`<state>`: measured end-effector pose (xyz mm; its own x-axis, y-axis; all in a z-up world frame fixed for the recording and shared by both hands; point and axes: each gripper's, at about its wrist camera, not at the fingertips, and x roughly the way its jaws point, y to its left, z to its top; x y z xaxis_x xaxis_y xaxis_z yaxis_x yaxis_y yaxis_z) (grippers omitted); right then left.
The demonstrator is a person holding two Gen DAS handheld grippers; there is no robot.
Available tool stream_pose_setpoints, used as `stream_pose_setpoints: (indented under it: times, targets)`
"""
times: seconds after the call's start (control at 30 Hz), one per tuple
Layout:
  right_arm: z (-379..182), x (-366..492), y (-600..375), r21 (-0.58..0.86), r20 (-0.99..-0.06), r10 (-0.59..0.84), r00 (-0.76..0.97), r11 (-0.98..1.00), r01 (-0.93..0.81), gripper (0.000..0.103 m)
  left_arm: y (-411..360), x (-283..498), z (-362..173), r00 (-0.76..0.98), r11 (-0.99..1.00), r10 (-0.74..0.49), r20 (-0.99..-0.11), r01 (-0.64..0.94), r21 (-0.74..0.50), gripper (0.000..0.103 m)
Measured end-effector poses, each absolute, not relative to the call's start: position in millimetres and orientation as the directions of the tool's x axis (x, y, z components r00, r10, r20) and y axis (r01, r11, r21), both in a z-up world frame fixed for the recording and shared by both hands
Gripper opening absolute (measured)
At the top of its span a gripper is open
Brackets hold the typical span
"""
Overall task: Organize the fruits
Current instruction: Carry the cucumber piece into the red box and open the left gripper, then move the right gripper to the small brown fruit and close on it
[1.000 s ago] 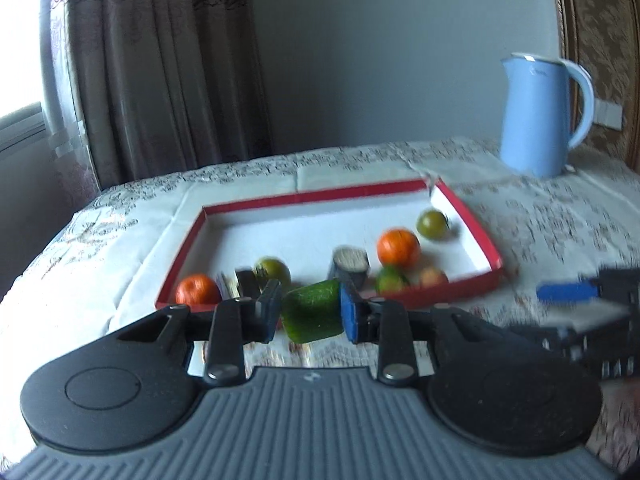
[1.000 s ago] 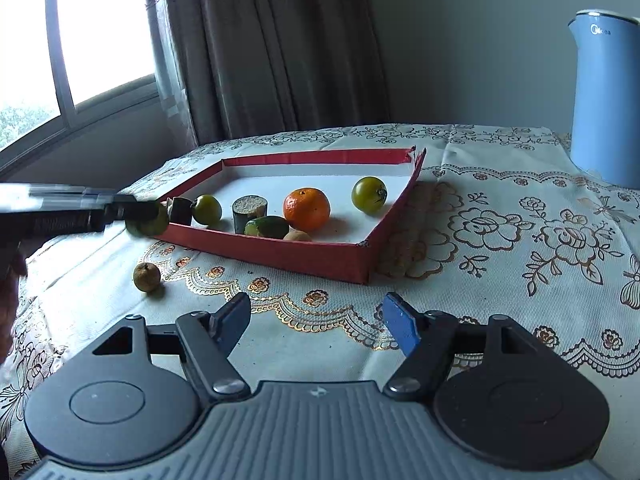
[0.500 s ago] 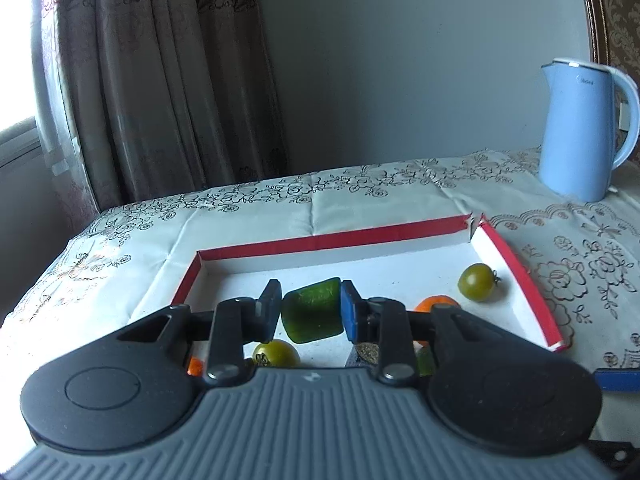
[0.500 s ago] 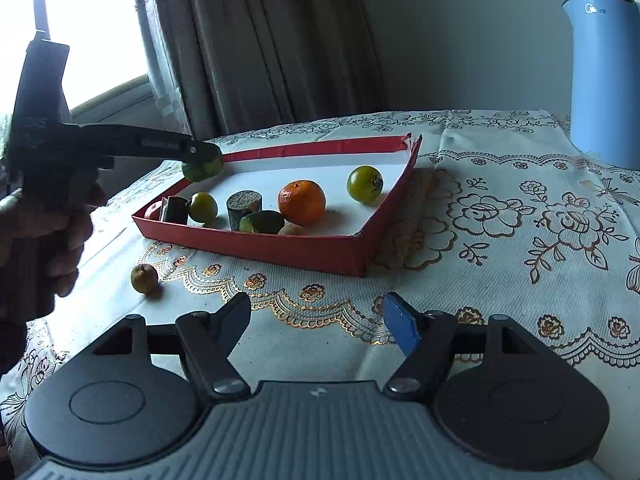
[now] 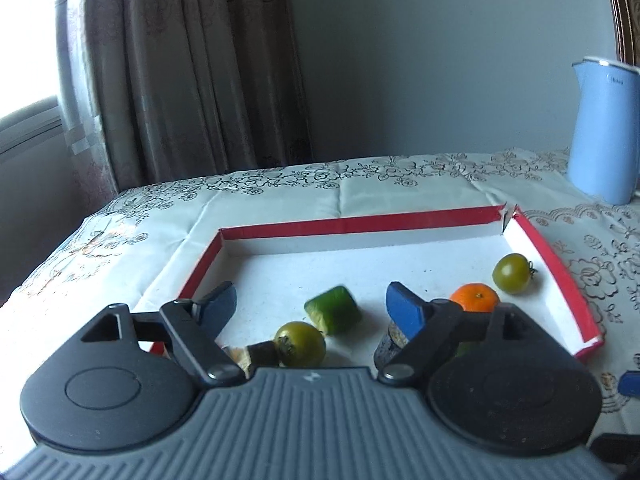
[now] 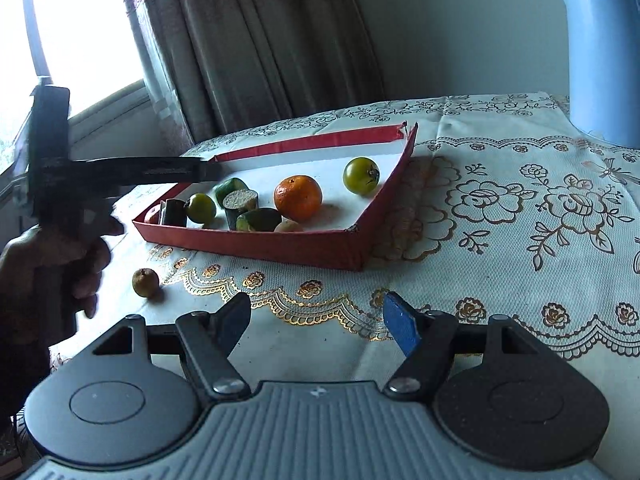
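The left hand-held gripper (image 5: 308, 306) hovers over the red-rimmed tray (image 5: 360, 224), jaws spread wide, nothing between them. The green cucumber chunk (image 5: 332, 314) lies on the tray floor at lower centre, beside a green tomato (image 5: 301, 343). The right hand-held gripper (image 6: 316, 320) is likewise spread, over the counter (image 6: 500, 240).

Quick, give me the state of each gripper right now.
Left gripper: open, holding nothing; a green chunk lies in the red tray below it.
Right gripper: open, holding nothing.
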<state>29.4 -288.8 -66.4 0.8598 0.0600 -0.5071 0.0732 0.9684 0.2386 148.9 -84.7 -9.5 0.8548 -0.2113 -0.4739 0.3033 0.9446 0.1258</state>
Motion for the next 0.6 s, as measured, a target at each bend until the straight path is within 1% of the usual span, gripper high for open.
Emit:
stream_pose_setpoints:
  times: [0.03,0.13,0.27,0.33,0.43,0.6]
  targets:
    - [-65.8,27.8,-288.6,0.239,-0.499,0.059,0.865,0.968,0.072,0.073,-77.2,142.8,-5.9,0.858,0.947,-0.207,-0.471,0.296,0.122,0.091]
    - [-63.3,21.3,-284.2,0.214,-0.461,0.057,0.886,0.976,0.049,0.073,-42.4,123.9,-1.5,0.875,0.963,-0.155,-0.458,0.238,0.129,0.099]
    - [-58.3,18.9,-264.0,0.125,-0.439,0.045,0.897,0.992,0.011,0.073,18.1,110.5,-14.6,0.841,0.987,-0.077,-0.535,0.14,0.077,0.1]
    - [-55.1,21.6,-248.1,0.116,-0.436,0.09,0.896,0.992,-0.043,0.073,40.0,102.8,-24.4,0.841,0.992,-0.027,-0.541,0.091,0.092,0.1]
    - [-52.3,35.3,-216.0,0.071,-0.462,0.116,0.879,0.993,-0.094,0.073,62.2,95.8,-38.3,0.836,0.993,0.024,-0.548,0.044,0.109,0.1]
    - [-49.8,69.3,-161.0,-0.021,-0.489,0.155,0.858,0.982,-0.189,0.073,77.1,95.7,-50.4,0.808,0.996,0.039,-0.588,0.014,0.086,0.1]
